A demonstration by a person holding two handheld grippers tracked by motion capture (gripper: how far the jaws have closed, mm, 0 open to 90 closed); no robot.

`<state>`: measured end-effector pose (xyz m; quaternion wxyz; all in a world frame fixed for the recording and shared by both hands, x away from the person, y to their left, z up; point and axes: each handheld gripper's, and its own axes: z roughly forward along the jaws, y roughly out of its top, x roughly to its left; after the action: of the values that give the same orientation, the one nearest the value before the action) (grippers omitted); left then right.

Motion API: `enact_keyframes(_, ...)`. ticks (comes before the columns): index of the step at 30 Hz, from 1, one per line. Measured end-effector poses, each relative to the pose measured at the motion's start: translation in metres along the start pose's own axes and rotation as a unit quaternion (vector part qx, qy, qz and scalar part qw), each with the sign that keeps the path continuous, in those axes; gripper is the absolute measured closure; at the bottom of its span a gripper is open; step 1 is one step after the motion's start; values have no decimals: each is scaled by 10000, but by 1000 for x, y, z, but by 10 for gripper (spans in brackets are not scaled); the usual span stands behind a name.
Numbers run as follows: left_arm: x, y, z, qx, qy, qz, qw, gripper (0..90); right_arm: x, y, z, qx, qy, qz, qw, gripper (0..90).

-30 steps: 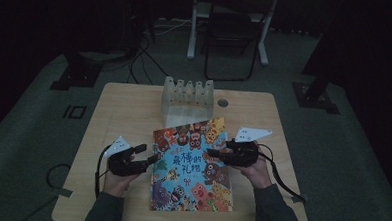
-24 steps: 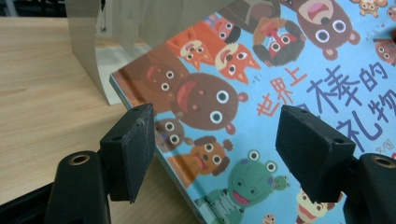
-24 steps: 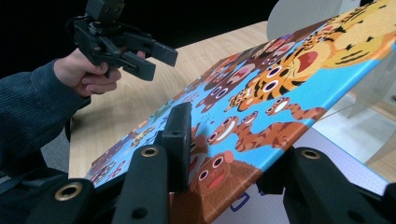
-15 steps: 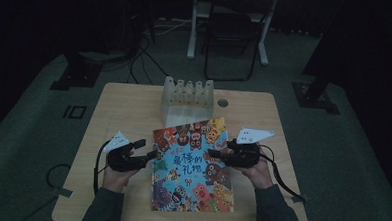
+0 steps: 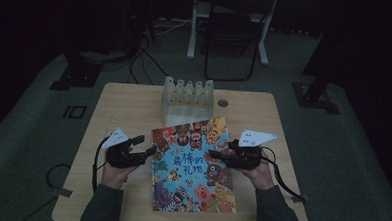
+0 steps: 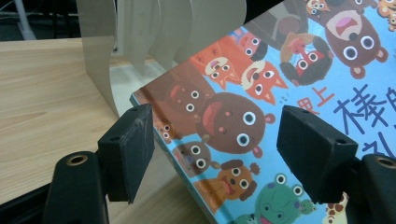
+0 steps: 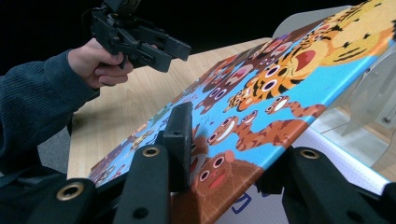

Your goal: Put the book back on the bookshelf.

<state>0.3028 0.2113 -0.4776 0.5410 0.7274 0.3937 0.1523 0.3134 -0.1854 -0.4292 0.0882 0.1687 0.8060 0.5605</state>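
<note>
A colourful picture book (image 5: pixel 191 165) with cartoon animals lies at the table's middle front, its right side raised off the table. My right gripper (image 5: pixel 215 155) is shut on the book's right edge. In the right gripper view, one jaw sits on the cover (image 7: pixel 280 98) and the other under it, around the right gripper (image 7: pixel 229 163). My left gripper (image 5: pixel 147 147) stands open by the book's left edge. In the left gripper view, the book (image 6: pixel 280 93) shows in the gap of the left gripper (image 6: pixel 219 158) with no pad touching it.
A clear plastic rack with upright dividers (image 5: pixel 187 97) stands just behind the book, close to its far edge (image 6: pixel 140 37). A small round hole (image 5: pixel 222 102) sits in the table to the rack's right. Bare wood (image 5: pixel 119 107) lies on the left; a chair and cables are on the floor beyond.
My left gripper has crept slightly forward along the book's left edge. The right gripper and the book have stayed where they were.
</note>
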Motion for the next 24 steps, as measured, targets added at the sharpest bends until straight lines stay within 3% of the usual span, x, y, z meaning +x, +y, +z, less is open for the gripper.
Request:
enact_keyframes(8, 6, 1, 6, 55, -58, -54, 10000, 279, 1, -2, -2, -76, 9, -83, 9999, 639)
enact_keyframes(12, 8, 4, 11, 143, -146, -142, 9997, 251, 2, -2, -4, -109, 9, -106, 9999, 640)
enact_keyframes(19, 13, 5, 16, 144, -124, -249, 9995, 200, 3, -4, -7, -181, 19, -186, 9997, 641)
enact_keyframes(24, 17, 7, 22, 288, -139, -282, 9991, 169, 4, -4, -8, -199, 21, -232, 9995, 641)
